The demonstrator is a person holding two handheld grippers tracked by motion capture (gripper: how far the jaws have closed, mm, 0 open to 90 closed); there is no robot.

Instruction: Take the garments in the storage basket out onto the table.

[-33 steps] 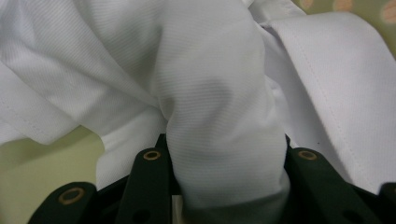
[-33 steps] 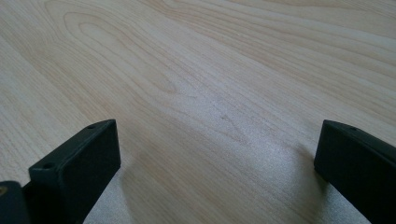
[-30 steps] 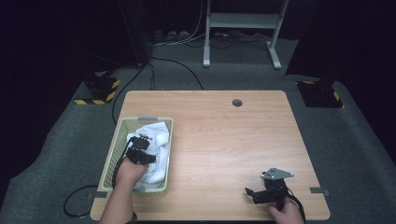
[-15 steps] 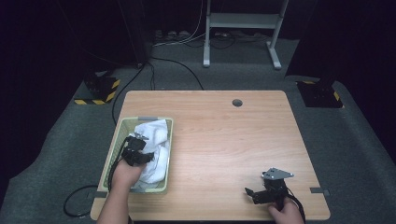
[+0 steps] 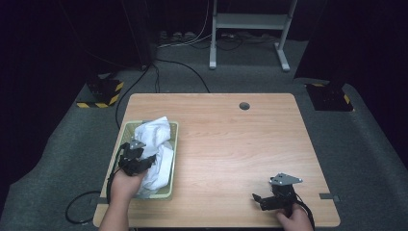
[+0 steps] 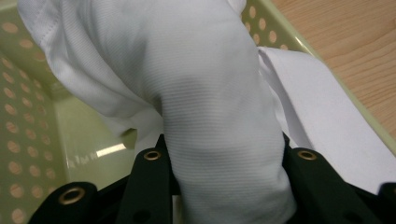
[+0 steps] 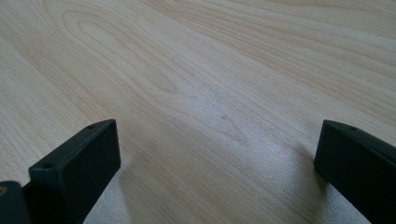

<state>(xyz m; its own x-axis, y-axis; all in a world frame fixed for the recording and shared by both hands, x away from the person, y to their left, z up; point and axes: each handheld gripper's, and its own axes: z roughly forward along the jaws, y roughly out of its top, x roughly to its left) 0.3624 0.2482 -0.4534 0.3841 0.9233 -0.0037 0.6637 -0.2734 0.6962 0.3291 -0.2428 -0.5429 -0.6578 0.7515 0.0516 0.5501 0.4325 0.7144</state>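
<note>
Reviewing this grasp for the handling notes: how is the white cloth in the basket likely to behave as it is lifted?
Probably floppy: the white cloth bunches and folds between the left gripper jaws. It looks light, so the green basket should stay on the table. A loose part draped over the basket rim may trail or snag as it rises.

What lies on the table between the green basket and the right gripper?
Nothing: in the high view, bare wooden table separates the basket, which holds white cloth, from the right gripper.

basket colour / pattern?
Pale green basket, walls dotted with round holes. Best in the left gripper view.
</note>
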